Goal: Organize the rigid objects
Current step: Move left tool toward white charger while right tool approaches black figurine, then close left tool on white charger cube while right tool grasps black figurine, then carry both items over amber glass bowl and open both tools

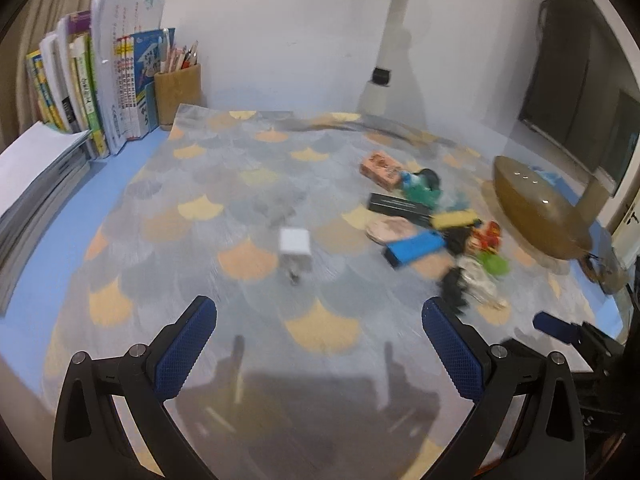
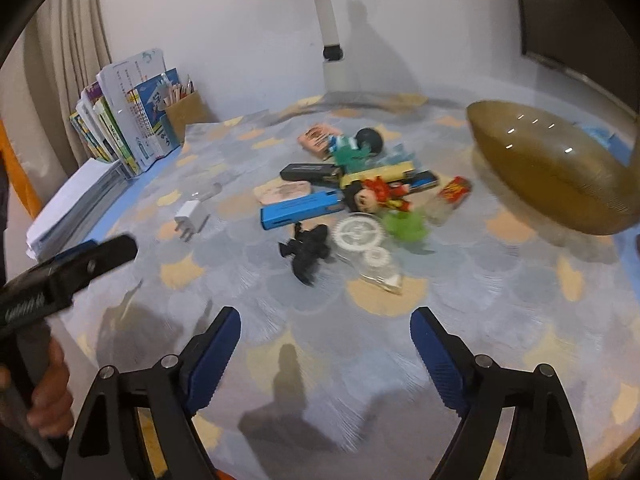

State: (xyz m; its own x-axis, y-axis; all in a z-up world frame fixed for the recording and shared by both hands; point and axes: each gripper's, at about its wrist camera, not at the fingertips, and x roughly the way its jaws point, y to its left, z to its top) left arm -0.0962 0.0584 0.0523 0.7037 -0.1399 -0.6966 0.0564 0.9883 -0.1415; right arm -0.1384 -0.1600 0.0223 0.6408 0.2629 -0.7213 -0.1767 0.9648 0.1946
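1. Rigid objects lie in a loose pile point(image 2: 352, 200) on a scale-patterned mat point(image 2: 320, 320) in grey, blue and peach, which covers a blue desk point(image 1: 120, 176)
2. Nearest, the left gripper point(image 1: 319, 318) hangs over bare mat with its blue-padded jaws spread wide and nothing between them
3. The right gripper point(image 2: 325, 328) is likewise wide apart and empty, pointing down at the mat short of the pile
4. A hand point(image 2: 48, 396) at the left edge of the right wrist view grips the left gripper's handle
5. A black toy figure point(image 2: 306, 254) and white gears point(image 2: 358, 234) form the pile's near edge, with a green piece point(image 2: 404, 226) just beside them
6. A white plug adapter point(image 1: 295, 246) lies alone, well apart from the pile on its left
7. Mid-pile: a blue box point(image 2: 300, 210), a doll point(image 2: 376, 196), a yellow bar point(image 2: 380, 172) and a black bar point(image 2: 308, 172)
8. Farther back sit a pink eraser point(image 2: 318, 138) and a black ball point(image 2: 369, 140)
9. An amber bowl point(image 2: 552, 168) stands tilted to the pile's right
10. At the wall: books point(image 1: 100, 88), a pencil holder point(image 1: 178, 96), a white lamp post point(image 1: 390, 40)
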